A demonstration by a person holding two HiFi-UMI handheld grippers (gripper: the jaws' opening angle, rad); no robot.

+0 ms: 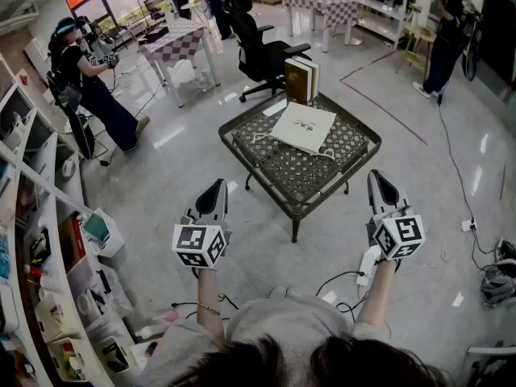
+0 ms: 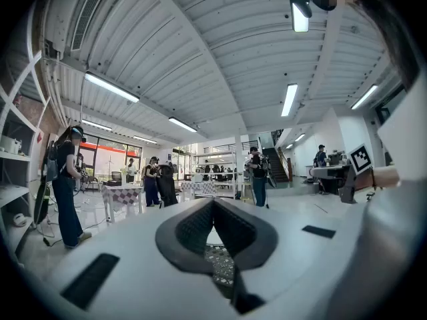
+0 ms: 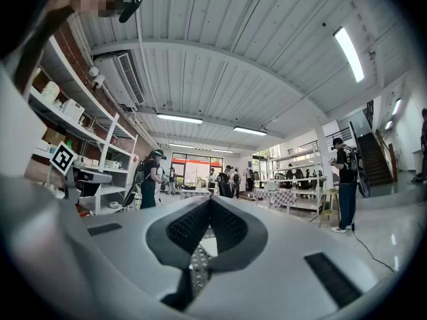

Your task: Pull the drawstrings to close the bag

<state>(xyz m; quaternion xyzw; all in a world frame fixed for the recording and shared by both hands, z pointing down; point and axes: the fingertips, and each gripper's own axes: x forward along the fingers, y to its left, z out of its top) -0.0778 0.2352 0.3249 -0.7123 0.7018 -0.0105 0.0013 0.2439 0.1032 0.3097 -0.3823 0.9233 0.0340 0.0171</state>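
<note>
A flat white drawstring bag (image 1: 304, 126) lies on a low dark lattice table (image 1: 290, 176), its thin strings trailing at its left and near sides. My left gripper (image 1: 217, 187) is held level short of the table's near left corner, its jaws shut with nothing in them. My right gripper (image 1: 378, 177) hovers by the table's near right corner, also shut and holding nothing. In the left gripper view the closed tips (image 2: 213, 202) point across the room, a bit of lattice showing below them. The right gripper view shows its shut tips (image 3: 210, 200) the same way.
Two books (image 1: 302, 79) stand at the table's far edge, with a black office chair (image 1: 262, 51) behind. White shelving (image 1: 48, 240) runs along the left. People stand at checkered tables (image 1: 173, 43) further back. Cables (image 1: 343, 285) lie on the glossy floor near my feet.
</note>
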